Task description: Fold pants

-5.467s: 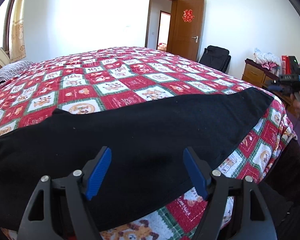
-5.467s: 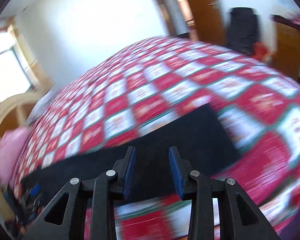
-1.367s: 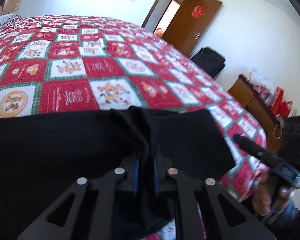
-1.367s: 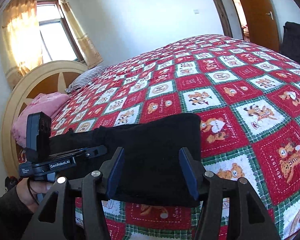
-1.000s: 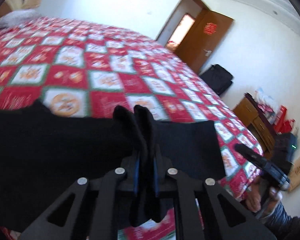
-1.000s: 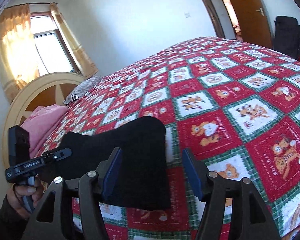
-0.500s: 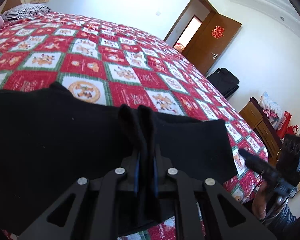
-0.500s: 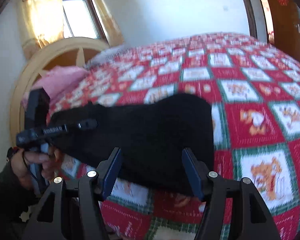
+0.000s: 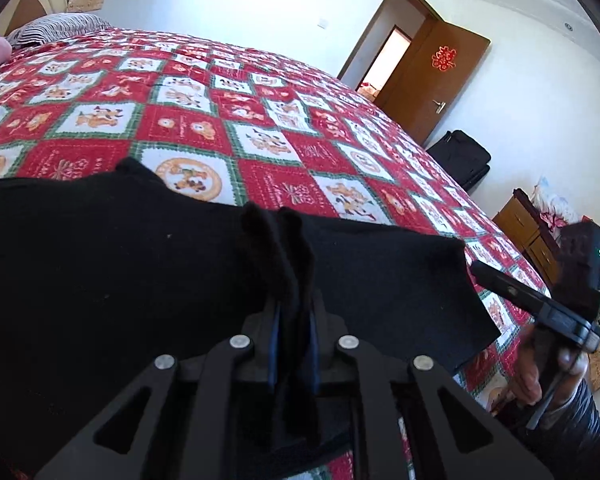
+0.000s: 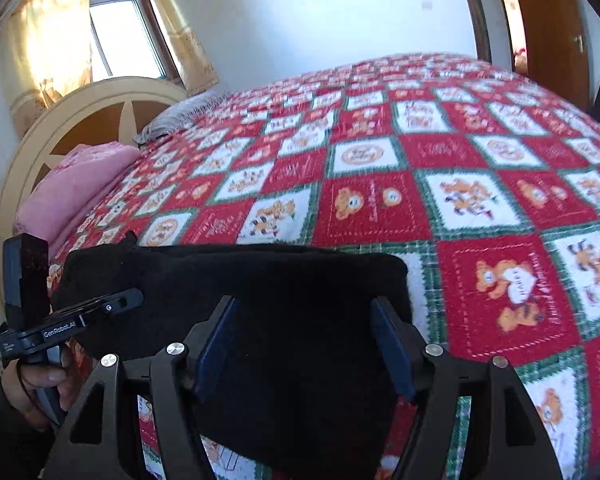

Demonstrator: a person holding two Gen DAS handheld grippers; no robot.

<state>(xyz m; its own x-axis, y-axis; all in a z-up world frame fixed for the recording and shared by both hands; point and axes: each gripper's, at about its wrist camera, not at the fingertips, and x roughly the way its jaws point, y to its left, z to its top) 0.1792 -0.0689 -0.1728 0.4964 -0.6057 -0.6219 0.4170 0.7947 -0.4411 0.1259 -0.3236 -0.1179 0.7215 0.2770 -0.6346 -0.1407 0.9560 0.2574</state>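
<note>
Pants point(image 9: 100, 264) lie black on the bed point(image 9: 260, 120), long axis along its near edge. Left tongs point(image 9: 294, 320) pinch a raised fold, jaws just easing; right tongs point(image 10: 306, 344) gape wider over the cloth, gripping nothing.

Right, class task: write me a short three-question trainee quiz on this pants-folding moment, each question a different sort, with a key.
1. True or false: the right gripper is clamped on the black pants.
2. What does the left gripper grip? A) the pink pillow B) a bunched fold of the pants C) nothing
3. Fill in: the pants lie on a red, white and green ____.

Key: 1 false, its jaws stand wide and have just been opening; 2 B; 3 quilt.
</note>
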